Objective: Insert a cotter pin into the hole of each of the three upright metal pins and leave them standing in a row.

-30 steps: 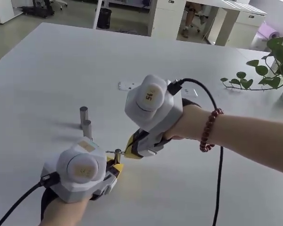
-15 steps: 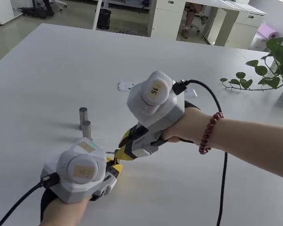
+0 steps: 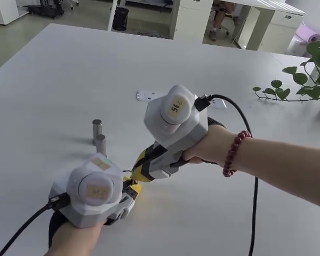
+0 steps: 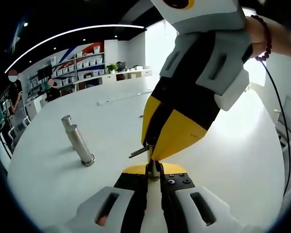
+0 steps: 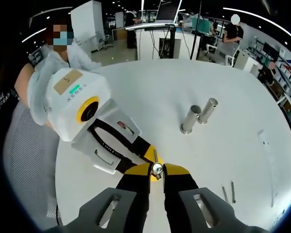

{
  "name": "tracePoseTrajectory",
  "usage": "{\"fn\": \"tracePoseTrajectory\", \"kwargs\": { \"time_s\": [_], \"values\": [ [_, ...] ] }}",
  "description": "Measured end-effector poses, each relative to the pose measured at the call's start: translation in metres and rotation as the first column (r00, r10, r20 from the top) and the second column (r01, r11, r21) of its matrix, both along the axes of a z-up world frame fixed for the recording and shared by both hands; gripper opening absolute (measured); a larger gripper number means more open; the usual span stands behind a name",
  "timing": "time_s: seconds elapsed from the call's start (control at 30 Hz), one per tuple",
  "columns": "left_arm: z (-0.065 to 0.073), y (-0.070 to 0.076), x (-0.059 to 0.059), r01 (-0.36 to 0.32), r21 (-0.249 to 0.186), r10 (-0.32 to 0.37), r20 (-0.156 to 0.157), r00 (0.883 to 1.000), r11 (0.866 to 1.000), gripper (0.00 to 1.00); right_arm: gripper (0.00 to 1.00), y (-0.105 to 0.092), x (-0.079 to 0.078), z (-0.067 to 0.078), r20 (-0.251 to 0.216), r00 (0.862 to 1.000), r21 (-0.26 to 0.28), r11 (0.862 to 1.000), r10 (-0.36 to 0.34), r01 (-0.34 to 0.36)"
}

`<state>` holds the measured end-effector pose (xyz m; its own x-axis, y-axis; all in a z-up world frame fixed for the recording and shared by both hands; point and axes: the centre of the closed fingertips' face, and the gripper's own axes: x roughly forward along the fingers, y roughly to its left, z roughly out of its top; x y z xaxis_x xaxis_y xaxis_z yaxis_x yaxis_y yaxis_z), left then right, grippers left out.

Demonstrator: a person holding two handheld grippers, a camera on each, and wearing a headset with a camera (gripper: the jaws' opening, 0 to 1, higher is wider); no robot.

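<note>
Nearest the wearer, at 7 o'clock in the head view, the left gripper (image 3: 130, 186) is carried in a hand. Its jaws are closed on the lower shaft of one metal pin (image 4: 155, 169), which stands upright between them. Directly above it, the right gripper (image 3: 138, 173) reaches in from 3 o'clock. Its yellow jaw tips are drawn together to a point at the top of that metal pin, pinching a thin cotter pin (image 4: 138, 152). In the left gripper view the cotter pin projects toward 9 o'clock from those tips, level with the head of the metal pin; whether it passes through the hole cannot be told. In the right gripper view the two grippers' tips meet at 6 o'clock, touching or very nearly so.

The wrist behind the right gripper bears a bead bracelet (image 3: 232, 154), and a black cable (image 3: 253, 202) runs from the gripper body toward 5 o'clock.

Farther out, at 11 o'clock from the meeting jaws, two more pins stand upright on the white table (image 3: 53, 80), just beside each other and well apart from both grippers: the nearer pin (image 3: 101, 144) and the farther pin (image 3: 97, 128). Beyond them, toward 12 o'clock, lies a small flat white object (image 3: 145, 96). At 2 o'clock, by the far table edge, stands a leafy plant (image 3: 304, 80)
</note>
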<state>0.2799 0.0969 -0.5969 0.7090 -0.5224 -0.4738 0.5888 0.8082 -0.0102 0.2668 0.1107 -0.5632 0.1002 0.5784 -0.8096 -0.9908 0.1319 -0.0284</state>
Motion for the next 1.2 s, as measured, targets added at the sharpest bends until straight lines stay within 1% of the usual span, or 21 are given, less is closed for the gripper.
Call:
{"fn": "tracePoseTrajectory", "kwargs": {
  "time_s": [0.07,0.13,0.23,0.33,0.37,0.47,0.6,0.87,0.97,1.07,1.2],
  "values": [
    [0.000,0.001,0.000,0.001,-0.001,-0.001,-0.007,1.000,1.000,0.07,0.04,0.001,0.000,0.000,-0.002,1.000,-0.002,1.000,-0.002,0.002],
    [0.000,0.002,0.001,0.008,0.016,-0.008,-0.003,1.000,1.000,0.07,0.04,0.003,0.001,0.000,0.005,1.000,-0.007,1.000,0.004,-0.004],
    [0.000,0.007,0.004,0.007,0.018,-0.007,-0.004,1.000,1.000,0.07,0.04,0.005,0.002,0.000,0.004,1.000,-0.005,1.000,0.005,-0.005],
    [0.001,0.013,0.007,0.006,0.023,-0.006,0.000,1.000,1.000,0.07,0.04,0.012,0.006,0.002,0.006,1.000,0.007,1.000,0.010,-0.010],
    [0.002,0.015,0.008,0.004,0.023,-0.004,0.001,1.000,1.000,0.07,0.04,0.014,0.008,0.002,0.007,1.000,0.010,1.000,0.011,-0.011],
    [0.003,0.023,0.013,-0.011,-0.004,0.011,-0.007,1.000,1.000,0.07,0.04,0.022,0.012,0.004,0.006,1.000,0.015,1.000,0.018,-0.018],
    [0.003,0.030,0.017,-0.021,0.004,0.021,-0.003,1.000,1.000,0.07,0.04,0.031,0.015,0.004,0.009,1.000,0.020,0.999,0.030,-0.030],
    [0.001,0.047,0.025,-0.028,0.012,0.028,-0.003,1.000,1.000,0.07,0.04,0.044,0.018,0.003,0.000,1.000,0.039,0.999,0.031,-0.031],
    [0.000,0.050,0.028,-0.037,0.000,0.037,-0.010,0.999,0.999,0.07,0.04,0.048,0.020,0.003,0.002,0.999,0.041,0.998,0.037,-0.037],
    [0.000,0.052,0.030,-0.041,0.002,0.041,-0.006,0.999,0.999,0.07,0.04,0.051,0.023,0.003,0.004,0.999,0.042,0.998,0.048,-0.048],
    [-0.001,0.056,0.032,-0.048,-0.004,0.048,-0.010,0.999,0.999,0.07,0.04,0.055,0.025,0.002,-0.004,0.999,0.047,0.998,0.050,-0.050]
  ]
}}
